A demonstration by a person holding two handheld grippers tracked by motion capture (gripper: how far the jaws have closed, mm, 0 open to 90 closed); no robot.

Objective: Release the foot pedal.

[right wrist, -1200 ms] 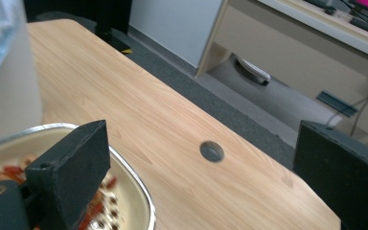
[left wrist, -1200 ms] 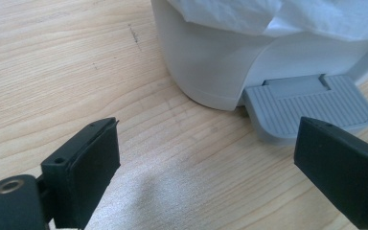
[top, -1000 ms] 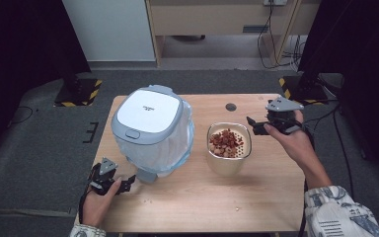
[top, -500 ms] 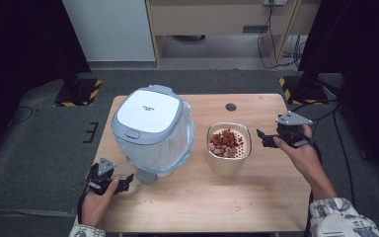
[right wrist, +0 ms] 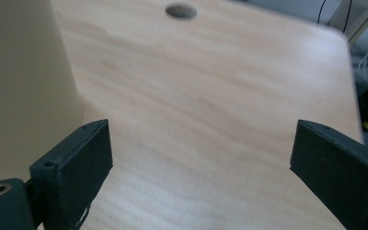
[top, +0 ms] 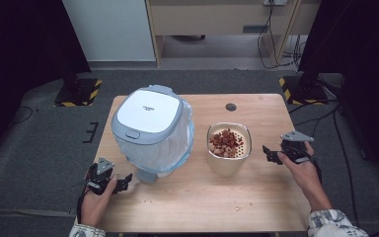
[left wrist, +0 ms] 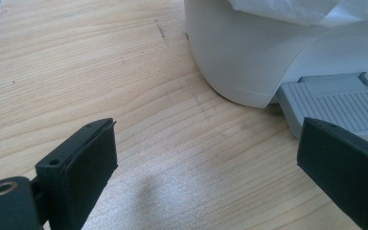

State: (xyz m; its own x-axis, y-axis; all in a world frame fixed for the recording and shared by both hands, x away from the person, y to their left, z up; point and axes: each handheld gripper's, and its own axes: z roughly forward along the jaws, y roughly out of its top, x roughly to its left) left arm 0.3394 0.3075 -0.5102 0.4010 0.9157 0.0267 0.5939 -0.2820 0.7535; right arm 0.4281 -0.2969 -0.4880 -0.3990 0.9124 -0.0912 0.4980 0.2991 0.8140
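Jaws apart, nothing between: right gripper [top: 272, 155] beside cup [top: 228, 153]; table edge [top: 296, 143] near.

Even overhead light on the wooden table [top: 192, 207] in the high view; surrounding floor and side curtains dim, nearly black at both edges. Soft, short shadows under the lidded bin [top: 153, 129] and beige container [top: 228, 157]. Mild glare on the bin's white lid. High view slightly soft, low in detail. Left gripper view sharp on wood grain, a faint grey shadow between the 2 jaws. Right gripper view blurred across the table, washed and pale, far corner and cables out of focus.
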